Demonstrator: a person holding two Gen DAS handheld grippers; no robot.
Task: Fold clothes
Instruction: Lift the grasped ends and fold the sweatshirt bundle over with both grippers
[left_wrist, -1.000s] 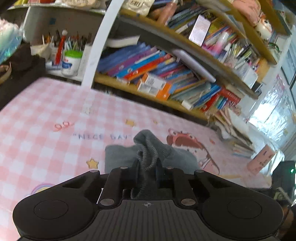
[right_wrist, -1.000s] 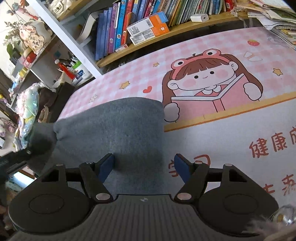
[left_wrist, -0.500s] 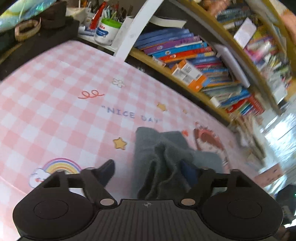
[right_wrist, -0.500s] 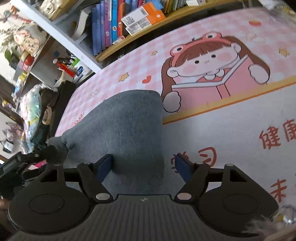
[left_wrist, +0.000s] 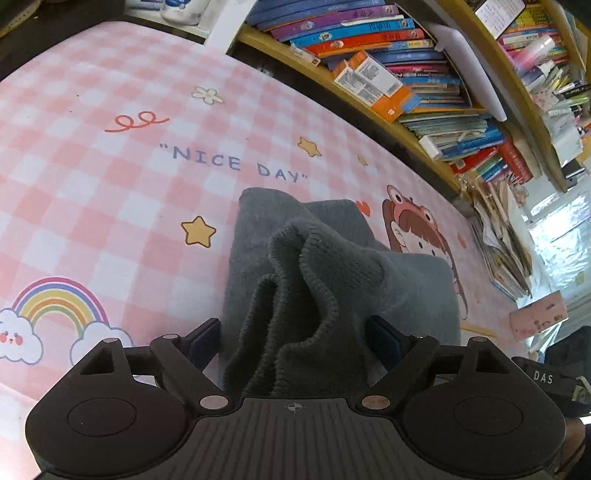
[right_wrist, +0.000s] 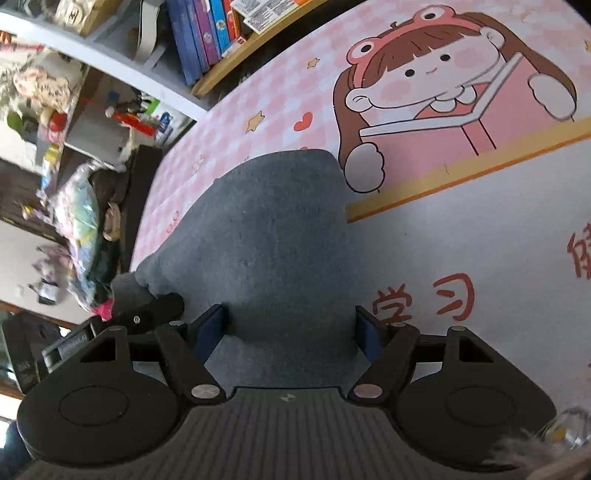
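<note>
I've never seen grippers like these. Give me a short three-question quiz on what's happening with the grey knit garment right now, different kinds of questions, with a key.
1. True or false: the left gripper has its jaws spread, with a bunched cuff of the grey sweater lying loose between them.
2. Which words are printed on the pink checked mat? A) GOOD LUCK B) NICE DAY C) SWEET HOME
3. Fill in: the right gripper is ____, its fingers on either side of the sweater's flat part.

Key: 1 true; 2 B; 3 open.
</note>
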